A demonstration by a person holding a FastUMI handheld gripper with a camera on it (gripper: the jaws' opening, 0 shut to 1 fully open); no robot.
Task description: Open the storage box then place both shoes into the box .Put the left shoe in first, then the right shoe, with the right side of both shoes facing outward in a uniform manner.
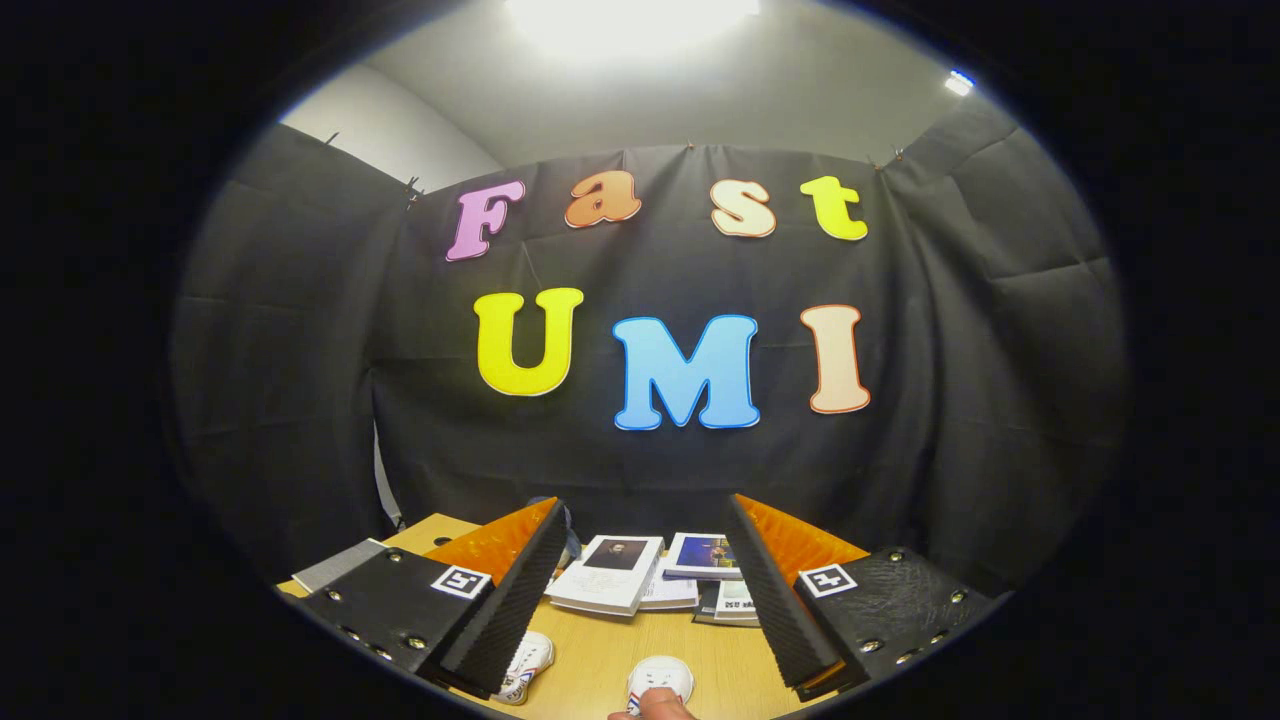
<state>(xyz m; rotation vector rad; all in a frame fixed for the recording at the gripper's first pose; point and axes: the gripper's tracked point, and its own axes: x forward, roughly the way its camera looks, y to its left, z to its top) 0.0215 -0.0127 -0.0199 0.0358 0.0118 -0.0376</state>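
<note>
My gripper is held high above the wooden table, its fingers wide apart with nothing between them. Two white shoes lie on the table low between the fingers. The toe of one shoe pokes out beside the left finger. The other shoe lies a little to its right, and a fingertip of a person's hand touches its near end. Which shoe is left or right I cannot tell. Both shoes are partly cut off below.
Several books and booklets lie in a loose pile at the table's far side, beyond the shoes. A grey flat object sits at the far left corner of the table. Black cloth walls close the booth behind.
</note>
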